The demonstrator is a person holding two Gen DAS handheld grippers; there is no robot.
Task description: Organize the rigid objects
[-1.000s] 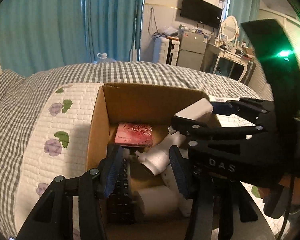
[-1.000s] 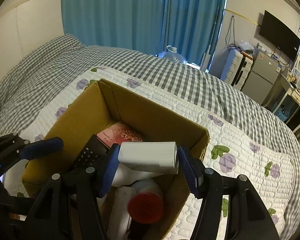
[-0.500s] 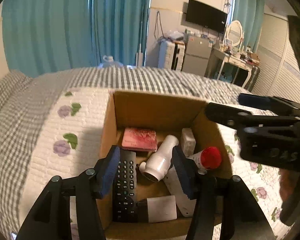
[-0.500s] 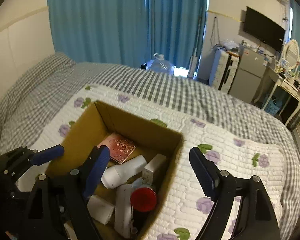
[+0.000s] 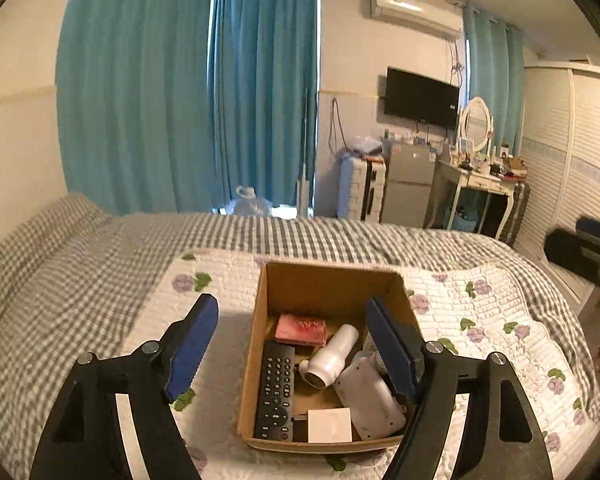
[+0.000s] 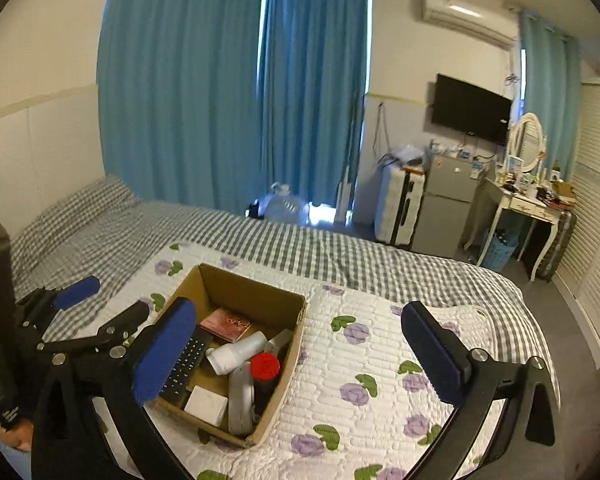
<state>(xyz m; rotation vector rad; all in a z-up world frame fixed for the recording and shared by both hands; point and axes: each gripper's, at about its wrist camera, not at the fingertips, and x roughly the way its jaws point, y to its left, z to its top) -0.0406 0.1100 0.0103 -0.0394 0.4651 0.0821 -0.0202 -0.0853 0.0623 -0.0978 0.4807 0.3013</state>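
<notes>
- On the bed [image 5: 100,264], your box [image 5: 328,284] holds a remote [image 5: 275,388], bottle [image 5: 332,356] and red-capped can [image 6: 265,365].
- Your left gripper [image 5: 292,344] and right gripper [image 6: 300,354] hover above, jaws spread, holding nothing.

My right tongs [image 6: 300,356]: spread wide, holding nothing, above the bed [image 6: 380,360]. Cardboard box [image 6: 278,396] on the floral quilt [image 6: 384,356] holds black remote [image 6: 184,364], white bottle [image 6: 240,352], red cap [image 6: 265,365], pink packet [image 6: 226,324], white block [image 6: 206,404]. My left tongs [image 6: 100,300] at left.
</notes>
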